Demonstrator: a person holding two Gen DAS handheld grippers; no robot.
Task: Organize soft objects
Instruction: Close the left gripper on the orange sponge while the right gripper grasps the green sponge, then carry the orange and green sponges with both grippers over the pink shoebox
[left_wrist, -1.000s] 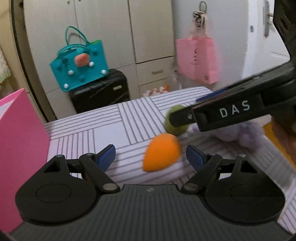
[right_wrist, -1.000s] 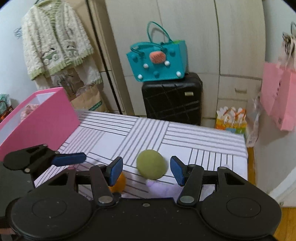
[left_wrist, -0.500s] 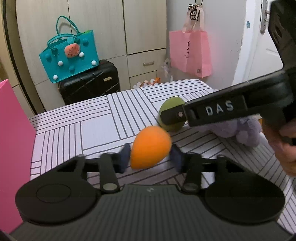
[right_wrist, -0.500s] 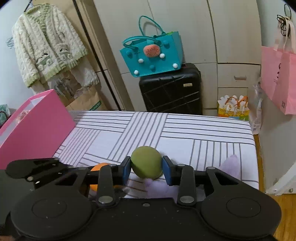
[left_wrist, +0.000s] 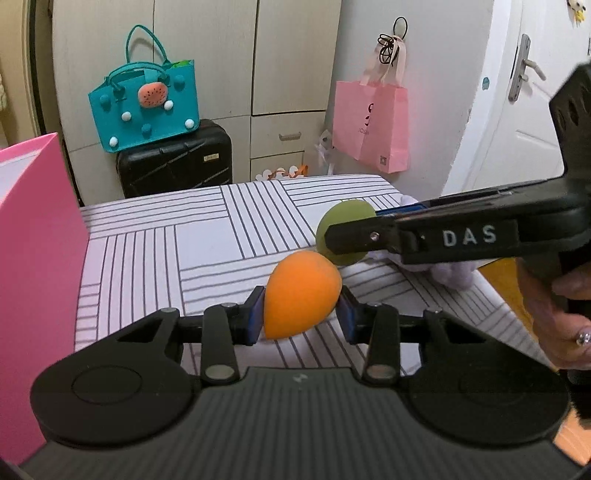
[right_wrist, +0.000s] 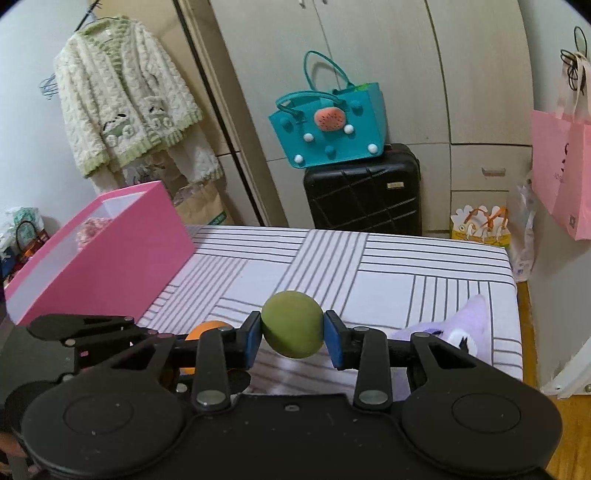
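Observation:
My left gripper (left_wrist: 301, 314) is shut on an orange egg-shaped soft toy (left_wrist: 301, 293) and holds it above the striped table (left_wrist: 207, 240). My right gripper (right_wrist: 292, 339) is shut on a green soft ball (right_wrist: 292, 324), also held above the table. In the left wrist view the green ball (left_wrist: 343, 225) and the right gripper's finger (left_wrist: 417, 236) are just right of the orange toy. The orange toy (right_wrist: 207, 328) peeks out at the left in the right wrist view. A purple plush (right_wrist: 469, 325) lies at the table's right edge.
A pink box (right_wrist: 110, 258) stands open on the table's left side, with something pale inside. Behind the table are a black suitcase (right_wrist: 364, 192) with a teal bag (right_wrist: 328, 129) on top, and a pink paper bag (left_wrist: 371, 129) on the wall.
Both grippers have closed: the left on the orange toy, the right on the green ball. Both objects have been lifted off the table.

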